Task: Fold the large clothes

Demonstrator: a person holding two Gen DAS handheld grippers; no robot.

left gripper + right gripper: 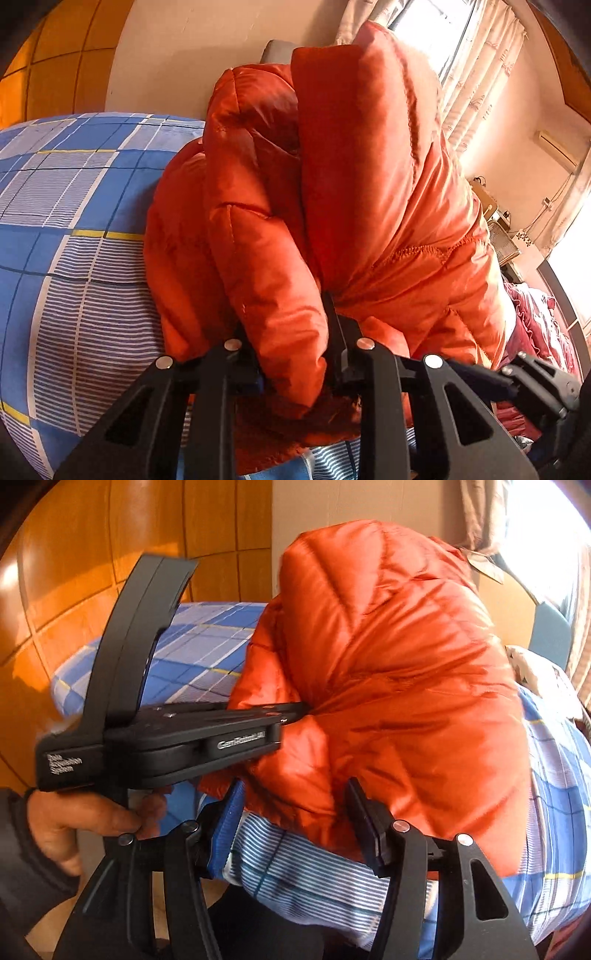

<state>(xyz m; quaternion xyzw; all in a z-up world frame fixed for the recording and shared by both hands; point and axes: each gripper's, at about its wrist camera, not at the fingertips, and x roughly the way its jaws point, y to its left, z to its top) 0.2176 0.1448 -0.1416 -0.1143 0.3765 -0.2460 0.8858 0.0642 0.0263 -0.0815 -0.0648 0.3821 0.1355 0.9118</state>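
An orange puffer jacket (332,206) lies bunched and folded over on a blue plaid bed sheet (66,206). My left gripper (291,354) is clamped on a thick padded fold of the jacket near its lower edge. In the right wrist view the jacket (399,672) bulges up in front, and the left gripper's body (177,738) pokes into it from the left, held by a hand (85,819). My right gripper (295,823) stands wide, its jaws on either side of the jacket's lower edge above the sheet (295,871), not closed on it.
A wooden panelled wall (74,590) stands on the left. A curtained window (472,74) is at the back right. Dark red bedding (535,332) lies at the right. A grey chair back (550,635) stands behind the bed.
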